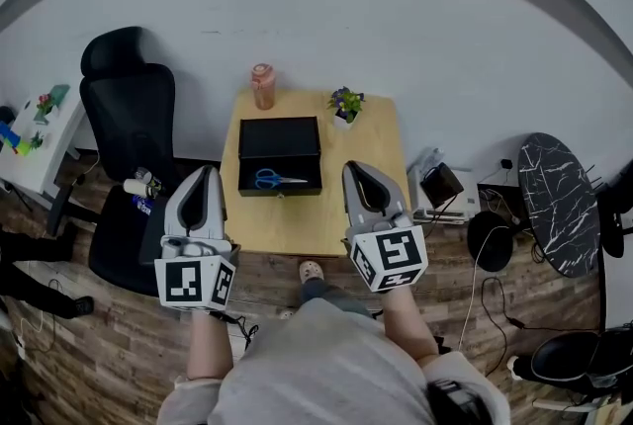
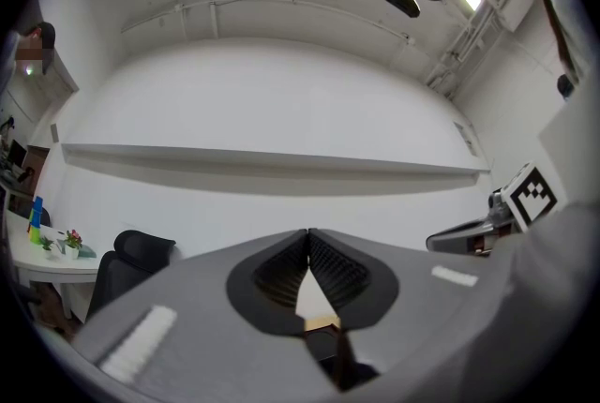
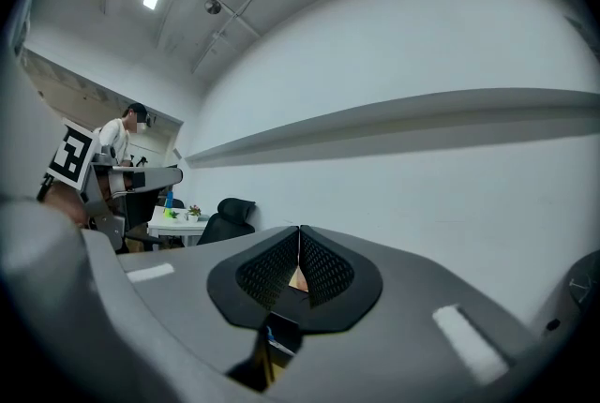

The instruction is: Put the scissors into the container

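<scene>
The wooden table's [image 1: 316, 220] near strip is bare; above it the left gripper [image 1: 206, 172] at 7 o'clock and the right gripper [image 1: 358, 166] at 5 o'clock each have fingers pressed together on nothing. The blue-handled scissors [image 1: 277, 180] lie inside the open black container [image 1: 280, 138], at 12 o'clock from the table's middle. A pink tumbler [image 1: 262, 85] stands at 11 o'clock, a potted plant [image 1: 345, 104] at 1, and an office chair [image 1: 129, 117] crowds the 9 o'clock edge.

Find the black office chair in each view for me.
Head view: the office chair stands upper left, left of the wooden table.
Left gripper view: low at the left.
Right gripper view: small, left of centre.
Shared landmark: the white side table beside the chair.
</scene>
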Demonstrator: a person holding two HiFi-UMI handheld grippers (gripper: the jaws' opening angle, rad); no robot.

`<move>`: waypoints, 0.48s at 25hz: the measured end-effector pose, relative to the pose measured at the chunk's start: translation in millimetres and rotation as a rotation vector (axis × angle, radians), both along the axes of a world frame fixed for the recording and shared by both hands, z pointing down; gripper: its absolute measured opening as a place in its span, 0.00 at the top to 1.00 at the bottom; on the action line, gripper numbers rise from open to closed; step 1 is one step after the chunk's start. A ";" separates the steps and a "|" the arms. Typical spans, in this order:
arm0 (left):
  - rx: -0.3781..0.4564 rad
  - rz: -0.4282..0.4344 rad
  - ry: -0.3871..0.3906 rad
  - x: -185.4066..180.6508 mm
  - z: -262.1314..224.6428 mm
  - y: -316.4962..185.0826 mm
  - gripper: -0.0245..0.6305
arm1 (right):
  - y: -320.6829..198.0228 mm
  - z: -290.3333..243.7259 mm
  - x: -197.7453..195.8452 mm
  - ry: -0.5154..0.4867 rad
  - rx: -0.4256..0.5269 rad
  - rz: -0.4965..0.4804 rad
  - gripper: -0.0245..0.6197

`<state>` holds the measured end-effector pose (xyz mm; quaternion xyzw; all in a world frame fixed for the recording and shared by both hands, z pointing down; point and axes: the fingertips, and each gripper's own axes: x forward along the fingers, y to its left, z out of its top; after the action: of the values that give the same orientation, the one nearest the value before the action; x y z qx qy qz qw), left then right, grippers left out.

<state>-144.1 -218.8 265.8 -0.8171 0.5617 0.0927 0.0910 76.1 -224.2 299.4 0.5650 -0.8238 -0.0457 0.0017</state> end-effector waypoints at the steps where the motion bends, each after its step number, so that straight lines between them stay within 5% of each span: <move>1: -0.001 0.001 -0.001 -0.7 0.1 1.9 0.87 | 1.9 -0.3 -0.4 -0.008 -0.001 0.000 0.95; 12: 0.001 0.005 0.001 -8.0 -0.3 15.3 0.87 | 17.0 -5.4 -5.8 -0.022 0.018 0.008 0.95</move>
<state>-152.1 -203.6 265.5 -0.8183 0.5598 0.0937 0.0907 70.4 -207.2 294.0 0.5686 -0.8212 -0.0468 -0.0122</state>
